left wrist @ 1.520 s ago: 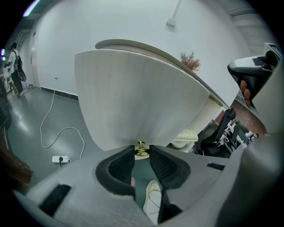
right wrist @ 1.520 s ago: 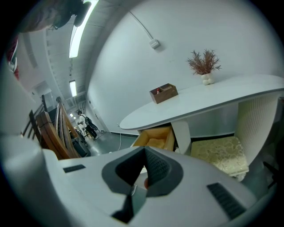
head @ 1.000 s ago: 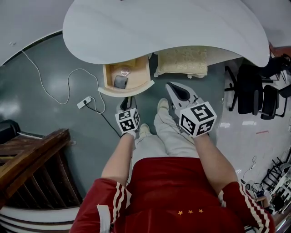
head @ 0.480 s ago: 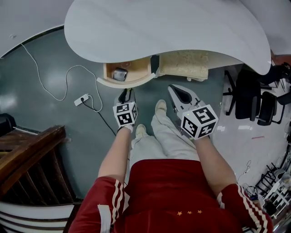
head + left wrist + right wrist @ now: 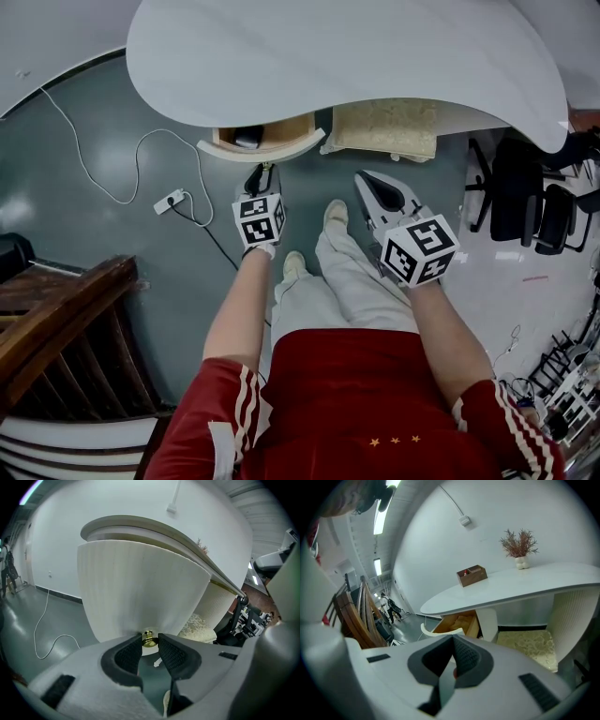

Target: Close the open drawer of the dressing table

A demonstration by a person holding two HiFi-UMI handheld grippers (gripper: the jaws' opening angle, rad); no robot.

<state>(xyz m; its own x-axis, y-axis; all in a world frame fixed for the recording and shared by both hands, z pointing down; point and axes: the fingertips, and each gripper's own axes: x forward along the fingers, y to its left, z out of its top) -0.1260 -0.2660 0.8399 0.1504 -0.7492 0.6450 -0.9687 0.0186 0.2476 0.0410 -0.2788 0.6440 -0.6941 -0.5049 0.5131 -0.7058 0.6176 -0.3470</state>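
Locate the drawer (image 5: pixel 267 147) at the left end of the dressing table (image 5: pixel 347 56). It stands partly open, with only a short strip of its wooden inside showing beyond the tabletop edge. The left gripper (image 5: pixel 261 174) sits directly in front of the curved drawer front and is the nearer of the two. In the left gripper view, its jaws are drawn narrow, and the brass knob (image 5: pixel 149 638) sits between the tips, apparently gripped. The drawer lies straight ahead of this gripper, away from you. Its front runs left to right, and its travel runs forward under the tabletop, so judge the closing move as a straight push along the jaw line. The right gripper (image 5: pixel 380 192) hangs to the right of the drawer, in front of the pale stool (image 5: pixel 384 127). Its jaws are closed together on nothing and take no part. Note the limits of view: the tabletop covers most of the drawer, the left gripper hides the knob from the head view, and the dark item (image 5: pixel 247 138) inside the drawer cannot be identified.
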